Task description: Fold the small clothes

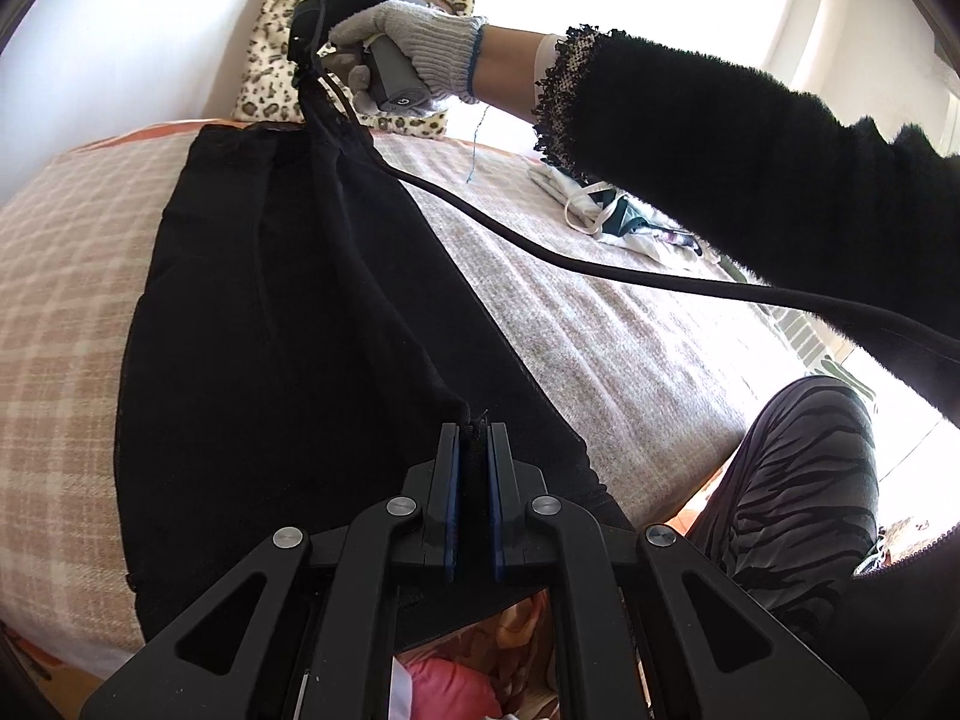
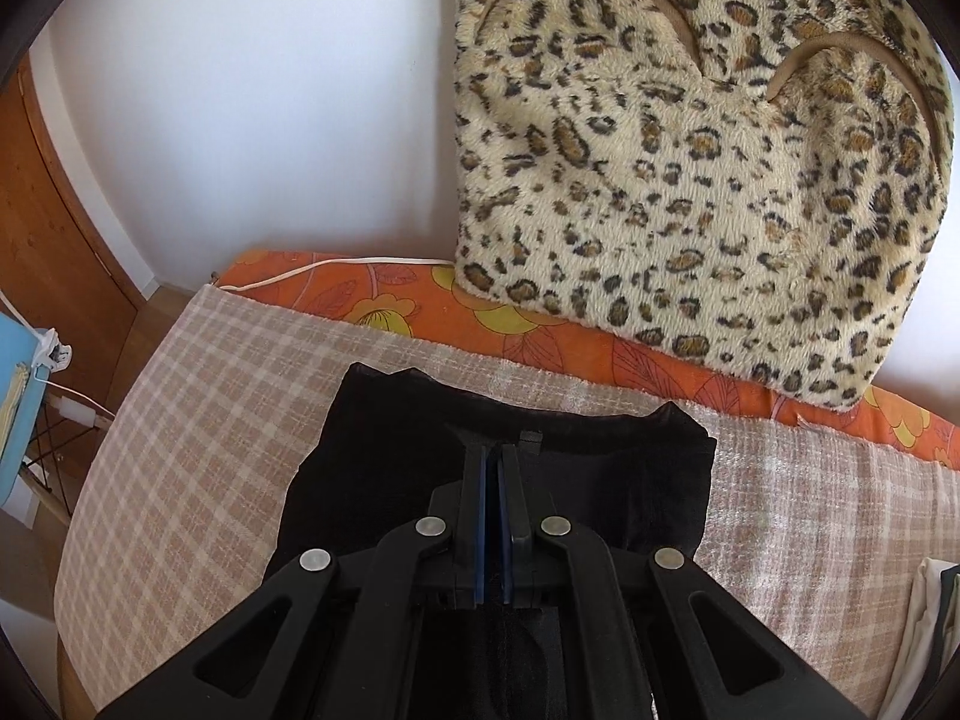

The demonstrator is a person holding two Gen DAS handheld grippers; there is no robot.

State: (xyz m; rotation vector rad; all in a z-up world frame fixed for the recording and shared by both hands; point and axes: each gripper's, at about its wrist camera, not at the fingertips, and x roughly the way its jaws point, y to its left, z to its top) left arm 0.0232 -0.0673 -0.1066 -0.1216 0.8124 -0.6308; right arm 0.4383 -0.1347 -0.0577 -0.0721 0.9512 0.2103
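Observation:
A black garment point(image 1: 288, 312) lies stretched along the checked bed cover point(image 1: 66, 276). My left gripper point(image 1: 474, 429) is shut on its near edge, a bunch of black cloth between the pads. My right gripper point(image 2: 493, 450) is shut on the far edge of the same black garment point(image 2: 648, 480), close above the checked cover point(image 2: 192, 408). In the left wrist view the right gripper point(image 1: 306, 69) shows at the far end, held by a gloved hand, with the cloth lifted between the two grippers.
A leopard-print cushion point(image 2: 690, 168) leans on the wall behind an orange flowered sheet point(image 2: 420, 294). A pile of white and dark clothes point(image 1: 612, 210) lies at the right on the bed. A black cable point(image 1: 540, 246) hangs across. The person's striped leg point(image 1: 798, 480) stands beside the bed.

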